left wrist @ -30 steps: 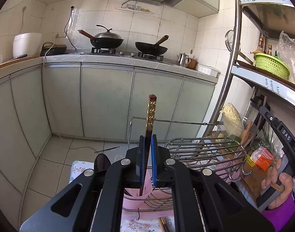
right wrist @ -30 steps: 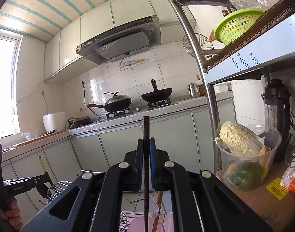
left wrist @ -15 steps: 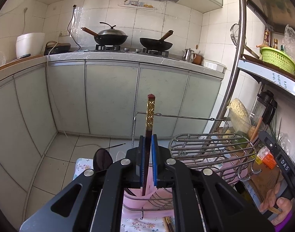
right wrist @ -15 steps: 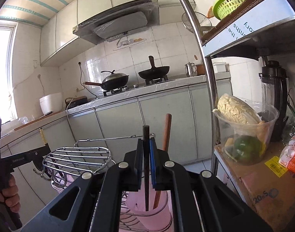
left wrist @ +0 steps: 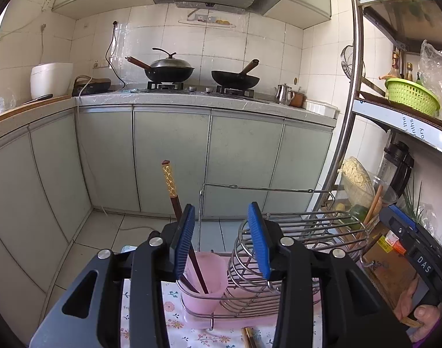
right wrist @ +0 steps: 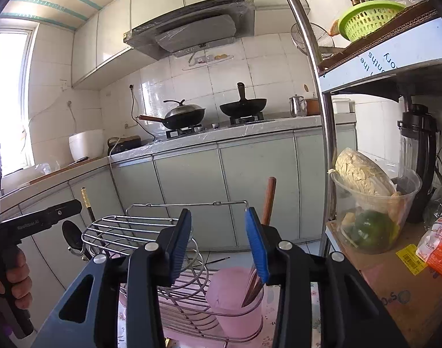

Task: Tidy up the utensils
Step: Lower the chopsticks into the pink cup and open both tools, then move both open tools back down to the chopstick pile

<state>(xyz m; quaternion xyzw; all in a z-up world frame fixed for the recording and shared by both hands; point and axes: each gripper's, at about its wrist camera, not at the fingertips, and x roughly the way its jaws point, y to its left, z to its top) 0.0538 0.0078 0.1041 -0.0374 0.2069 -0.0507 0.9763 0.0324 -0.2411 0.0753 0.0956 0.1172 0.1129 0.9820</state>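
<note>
Both grippers hover above the wire dish rack [left wrist: 302, 232], which sits on a flower-print cloth [left wrist: 174, 323] covering the surface. Left gripper [left wrist: 221, 242]: fingers apart and opening, nothing pressed between them; the gold-banded chopstick [left wrist: 170, 181] leans left of the left pad, its lower end down in the left pink cup [left wrist: 205, 285] with a second dark stick beside it. Whether the stick touches the pad edge cannot be told. Risk 1: this chopstick stands tilted, with much of its length above the rim; if the left gripper pulls back or swings left while the pad is close, it likely snags the shaft and levers it out, or tips the light plastic cup in its wire holder. A dark spoon [right wrist: 71, 236] hangs off the left end of the rack, just under the left gripper's tip as the right view shows it; a low retreat could knock it off. Right gripper [right wrist: 218, 239]: fingers apart and opening, empty; dark chopsticks [right wrist: 252, 288] rest inside the right pink cup [right wrist: 235, 298], and a wooden handle [right wrist: 269, 200] rises just behind the right pad. Risk 2: that handle is near enough that a sideways move to the right probably bumps it. Risk 3: another gold-tipped piece [left wrist: 248, 336] lies on the cloth near the rack's front edge, probably still to be sorted; a low approach for it could catch the rack's front wire and drag the whole rack on the cloth.
</note>
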